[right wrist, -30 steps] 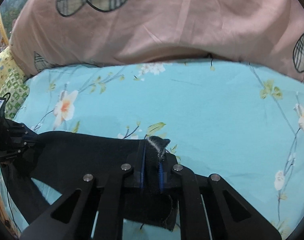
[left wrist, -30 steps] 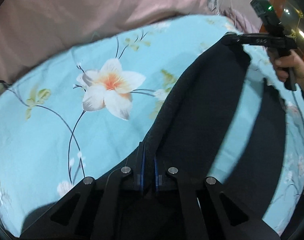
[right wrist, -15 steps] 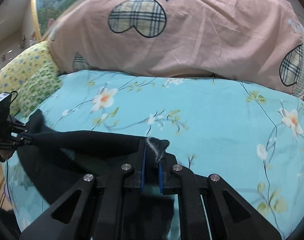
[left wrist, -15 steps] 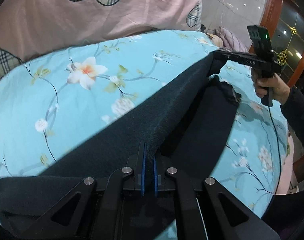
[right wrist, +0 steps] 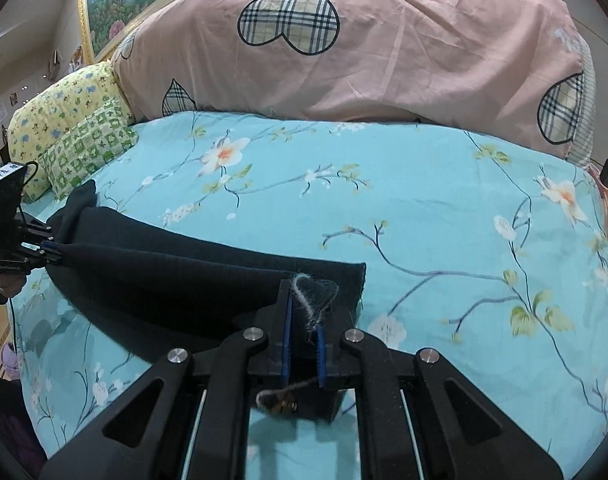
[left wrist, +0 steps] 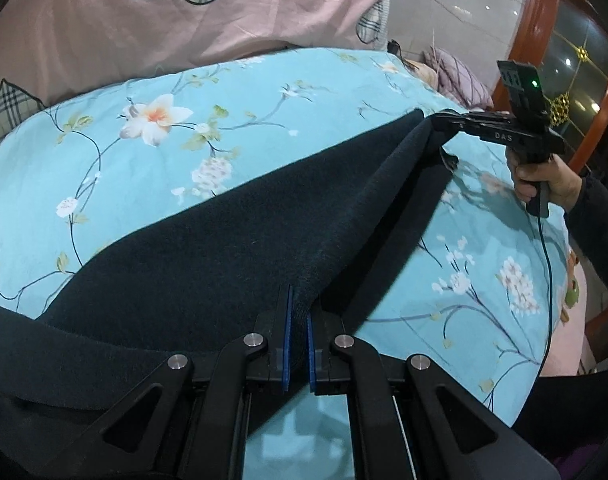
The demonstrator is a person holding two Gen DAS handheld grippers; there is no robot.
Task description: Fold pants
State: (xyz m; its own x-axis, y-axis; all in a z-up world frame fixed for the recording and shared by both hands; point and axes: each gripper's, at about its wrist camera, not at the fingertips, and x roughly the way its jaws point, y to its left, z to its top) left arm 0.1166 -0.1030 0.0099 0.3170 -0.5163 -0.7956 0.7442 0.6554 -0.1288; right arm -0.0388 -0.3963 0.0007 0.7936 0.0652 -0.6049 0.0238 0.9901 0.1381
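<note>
The dark pants (left wrist: 231, 248) hang stretched between my two grippers above a light blue flowered bedsheet (left wrist: 263, 120). My left gripper (left wrist: 297, 320) is shut on one end of the fabric. My right gripper (right wrist: 304, 320) is shut on the other end, where a tuft of pale thread sticks out. The pants (right wrist: 175, 276) sag onto the sheet between them. In the left wrist view the right gripper (left wrist: 436, 124) pinches the far corner. In the right wrist view the left gripper (right wrist: 53, 254) holds the far left end.
A big pink duvet (right wrist: 384, 60) with plaid hearts lies along the far side of the bed. Yellow and green pillows (right wrist: 75, 128) sit at the far left. A wooden door frame (left wrist: 544, 40) stands beyond the bed's right edge.
Both grippers have risen and drawn back, lifting the pants edge taut. More of the bed and the duvet has come into view.
</note>
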